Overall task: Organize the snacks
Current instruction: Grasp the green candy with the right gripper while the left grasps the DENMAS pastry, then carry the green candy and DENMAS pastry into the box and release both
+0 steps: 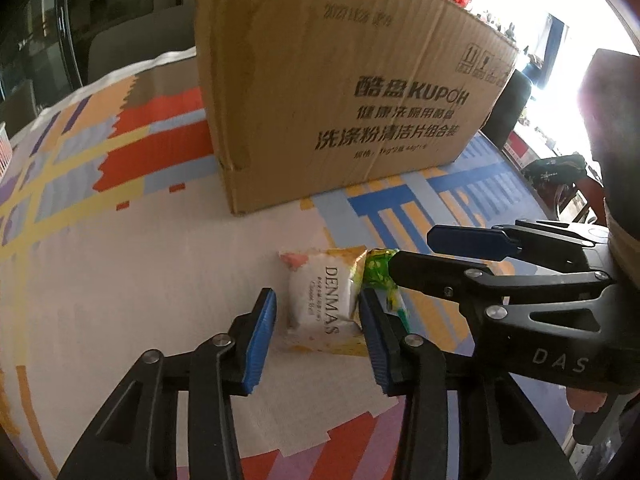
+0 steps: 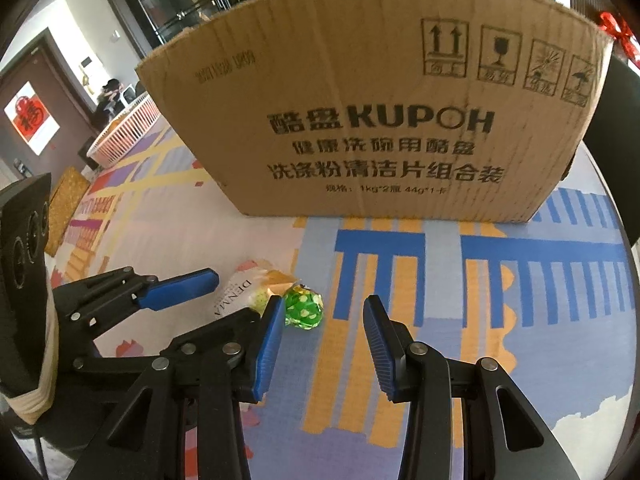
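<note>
A white DENMAS snack packet (image 1: pixel 324 300) lies on the patterned tablecloth, between the open fingers of my left gripper (image 1: pixel 318 320). A green dotted candy (image 1: pixel 378 270) lies just right of the packet. My right gripper (image 1: pixel 408 250) reaches in from the right, open, with one finger over the candy. In the right wrist view the right gripper (image 2: pixel 324 334) is open and empty, the green candy (image 2: pixel 304 308) sits by its left finger, and the packet (image 2: pixel 240 292) lies partly behind the left gripper (image 2: pixel 236 292).
A large KUPOH cardboard box (image 1: pixel 340 92) stands on the table behind the snacks; it also shows in the right wrist view (image 2: pixel 380 120). A white basket (image 2: pixel 128 130) and a flat golden snack pack (image 2: pixel 66 204) lie at the far left.
</note>
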Demonstrator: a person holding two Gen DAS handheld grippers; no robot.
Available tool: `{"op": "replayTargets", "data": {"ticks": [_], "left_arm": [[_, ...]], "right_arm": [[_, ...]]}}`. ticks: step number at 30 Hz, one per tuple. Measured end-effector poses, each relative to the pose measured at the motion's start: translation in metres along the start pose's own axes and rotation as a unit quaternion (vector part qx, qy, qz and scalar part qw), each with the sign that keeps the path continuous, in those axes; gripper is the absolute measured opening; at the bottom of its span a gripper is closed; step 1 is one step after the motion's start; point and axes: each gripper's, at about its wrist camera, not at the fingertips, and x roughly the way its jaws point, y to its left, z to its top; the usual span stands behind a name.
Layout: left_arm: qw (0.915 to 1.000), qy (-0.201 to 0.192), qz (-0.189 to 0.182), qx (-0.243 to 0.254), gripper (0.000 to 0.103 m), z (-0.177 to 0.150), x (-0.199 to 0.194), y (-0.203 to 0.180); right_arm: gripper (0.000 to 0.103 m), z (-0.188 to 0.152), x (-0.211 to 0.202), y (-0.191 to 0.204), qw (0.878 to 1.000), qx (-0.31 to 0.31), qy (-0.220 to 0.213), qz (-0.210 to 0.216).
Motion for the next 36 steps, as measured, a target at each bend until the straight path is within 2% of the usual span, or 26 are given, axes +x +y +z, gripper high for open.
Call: {"op": "replayTargets", "data": {"ticks": [9,13,15,18,19,23,28,36], "left_arm": [[0.9999,-0.008,0.009,-0.01,0.035,-0.007,-0.004,0.01],[0.9994,-0.015,0.016,-0.028,0.034,-0.012,-0.011,0.018],[0.9989,-0.019,0.015,-0.04,0.034,-0.012,-0.013,0.022],[0.9985,-0.022,0.02,-0.047,0.034,-0.012,-0.015,0.023],[0.9983,-0.022,0.022,-0.05,0.034,-0.013,-0.017,0.023],[0.9978,-0.026,0.025,-0.055,0.034,-0.012,-0.022,0.02],[0.9971,-0.045,0.026,-0.055,0.034,-0.01,-0.035,0.012],[0.9948,-0.081,0.029,-0.055,0.034,-0.003,-0.062,-0.006]], "right_arm": [[0.041,0.003,0.017,0.009,1.0,-0.005,0.011,0.008],[0.033,0.004,0.024,0.014,1.0,-0.008,0.02,0.007],[0.032,0.001,0.027,0.017,0.999,-0.017,0.027,0.007],[0.03,-0.004,0.027,0.023,0.999,-0.031,0.02,-0.007],[0.026,-0.005,0.028,0.025,0.999,-0.035,0.019,-0.011],[0.026,-0.005,0.028,0.027,0.999,-0.04,0.02,-0.012],[0.026,-0.007,0.014,0.023,0.999,-0.032,0.008,-0.005],[0.026,-0.013,-0.027,0.014,0.999,-0.031,-0.036,-0.018]]}}
